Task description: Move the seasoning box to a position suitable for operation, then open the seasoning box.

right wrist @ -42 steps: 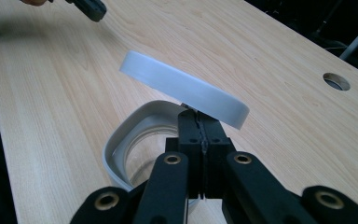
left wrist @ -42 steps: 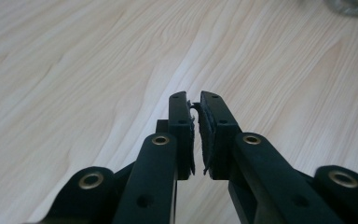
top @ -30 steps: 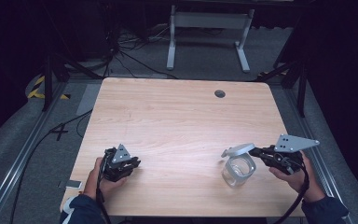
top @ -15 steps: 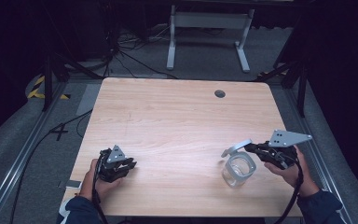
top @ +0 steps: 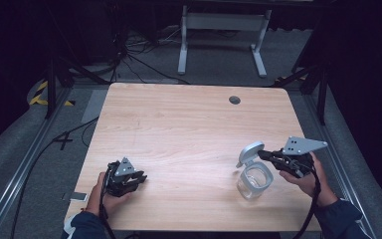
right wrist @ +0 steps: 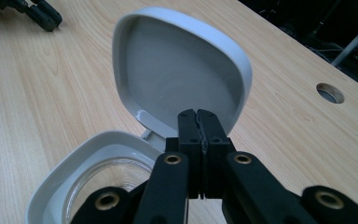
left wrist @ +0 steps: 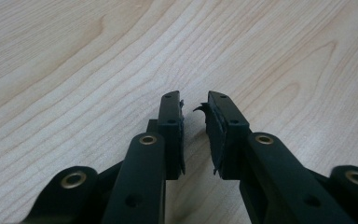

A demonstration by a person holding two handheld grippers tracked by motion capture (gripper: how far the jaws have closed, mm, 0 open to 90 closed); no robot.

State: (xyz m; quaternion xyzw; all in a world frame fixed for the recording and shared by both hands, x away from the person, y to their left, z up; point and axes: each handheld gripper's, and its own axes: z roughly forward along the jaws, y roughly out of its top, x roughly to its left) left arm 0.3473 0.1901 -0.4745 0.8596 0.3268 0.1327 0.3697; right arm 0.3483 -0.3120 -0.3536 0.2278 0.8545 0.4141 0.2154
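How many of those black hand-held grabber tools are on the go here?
2. The left gripper sits at the near left of the table; the right gripper is at the near right, fingers shut, by the open lid of a jar.

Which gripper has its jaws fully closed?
The right gripper, by the jar lid: its jaws meet. The left gripper shows a gap between its jaws.
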